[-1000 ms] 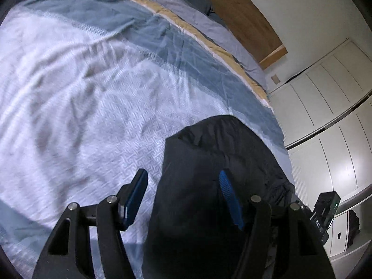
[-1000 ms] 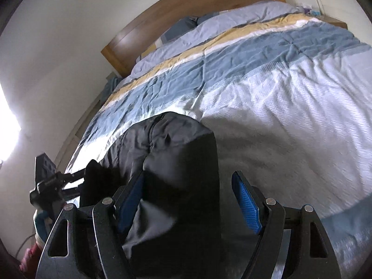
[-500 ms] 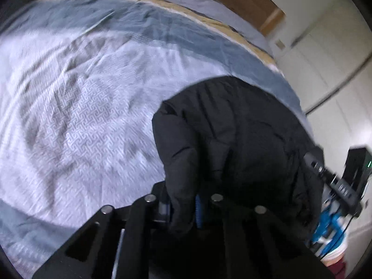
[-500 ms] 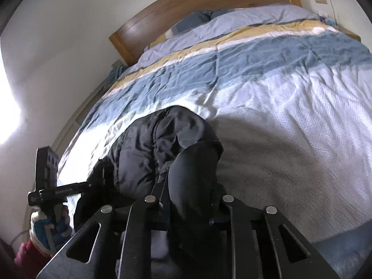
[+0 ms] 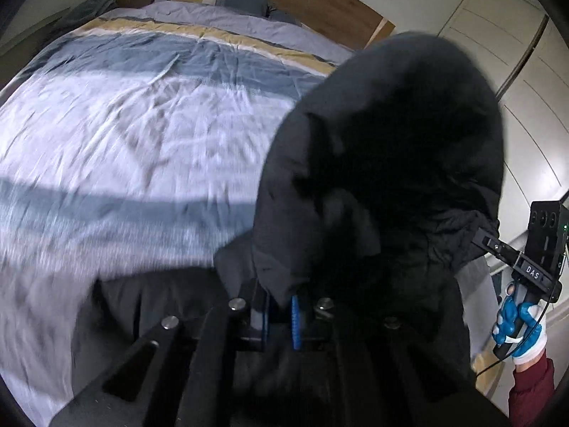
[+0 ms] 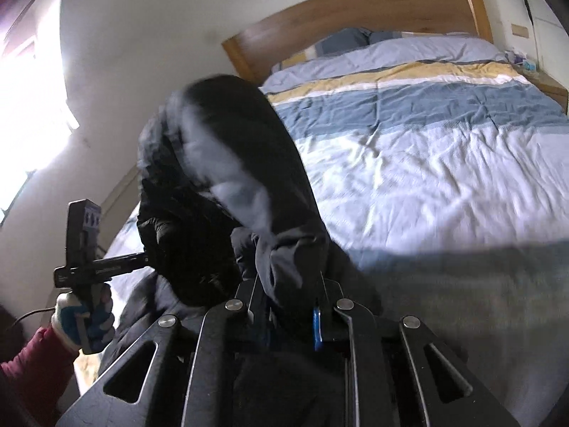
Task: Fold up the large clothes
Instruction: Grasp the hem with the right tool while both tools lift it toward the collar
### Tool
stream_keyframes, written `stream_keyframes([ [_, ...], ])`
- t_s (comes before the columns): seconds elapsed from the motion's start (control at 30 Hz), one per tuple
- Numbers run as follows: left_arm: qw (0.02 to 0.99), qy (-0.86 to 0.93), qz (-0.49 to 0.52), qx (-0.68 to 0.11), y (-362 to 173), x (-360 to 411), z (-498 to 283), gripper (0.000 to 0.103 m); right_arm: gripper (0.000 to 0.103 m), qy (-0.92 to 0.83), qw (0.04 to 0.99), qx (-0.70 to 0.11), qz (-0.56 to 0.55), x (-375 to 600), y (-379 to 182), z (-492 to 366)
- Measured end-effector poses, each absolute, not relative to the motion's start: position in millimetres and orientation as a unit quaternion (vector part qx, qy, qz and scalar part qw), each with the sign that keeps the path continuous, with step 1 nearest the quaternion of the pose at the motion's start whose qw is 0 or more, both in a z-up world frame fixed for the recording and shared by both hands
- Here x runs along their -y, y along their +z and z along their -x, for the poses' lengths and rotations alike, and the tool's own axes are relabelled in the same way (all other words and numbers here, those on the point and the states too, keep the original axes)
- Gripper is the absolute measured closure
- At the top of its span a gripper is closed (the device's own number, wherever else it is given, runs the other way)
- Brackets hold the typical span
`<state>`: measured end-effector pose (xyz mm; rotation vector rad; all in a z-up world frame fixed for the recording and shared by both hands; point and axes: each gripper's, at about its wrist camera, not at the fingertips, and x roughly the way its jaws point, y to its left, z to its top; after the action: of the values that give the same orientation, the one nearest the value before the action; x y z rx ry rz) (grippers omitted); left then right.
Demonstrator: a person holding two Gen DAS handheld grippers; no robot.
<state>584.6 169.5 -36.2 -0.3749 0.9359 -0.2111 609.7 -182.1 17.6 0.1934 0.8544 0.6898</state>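
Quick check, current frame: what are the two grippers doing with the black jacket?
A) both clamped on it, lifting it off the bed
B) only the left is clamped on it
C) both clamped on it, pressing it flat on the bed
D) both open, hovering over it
A: the left gripper and the right gripper each pinch a bunch of the black jacket, which hangs raised above the bed.

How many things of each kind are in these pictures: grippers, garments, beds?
Grippers: 2 (left gripper, right gripper)
Garments: 1 (black jacket)
Beds: 1 (bed)
Total: 4
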Motion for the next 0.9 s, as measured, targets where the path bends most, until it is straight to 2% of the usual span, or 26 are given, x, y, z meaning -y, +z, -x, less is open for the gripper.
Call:
stream_keyframes([
  [0.2,0.874,-0.108,0.168,-0.444,-48,-166,-506,0.095,0.085,0.346,0.841,-0.397,-0.127,206,7,-535],
  [0.47,0.877,-0.119,0.179,-0.429,-59,-168,-448,0.096,0.085,0.339,0.832,-0.412,-0.152,231,-28,-474],
  [0.77,0.905,-0.130,0.142,-0.380,-20,-159,-411,0.097,0.087,0.352,0.848,-0.366,-0.152,238,6,-453],
  [0.9,0.906,-0.130,0.113,-0.386,-38,-151,-387,0.097,0.087,0.361,0.845,-0.361,-0.156,245,-1,-433],
])
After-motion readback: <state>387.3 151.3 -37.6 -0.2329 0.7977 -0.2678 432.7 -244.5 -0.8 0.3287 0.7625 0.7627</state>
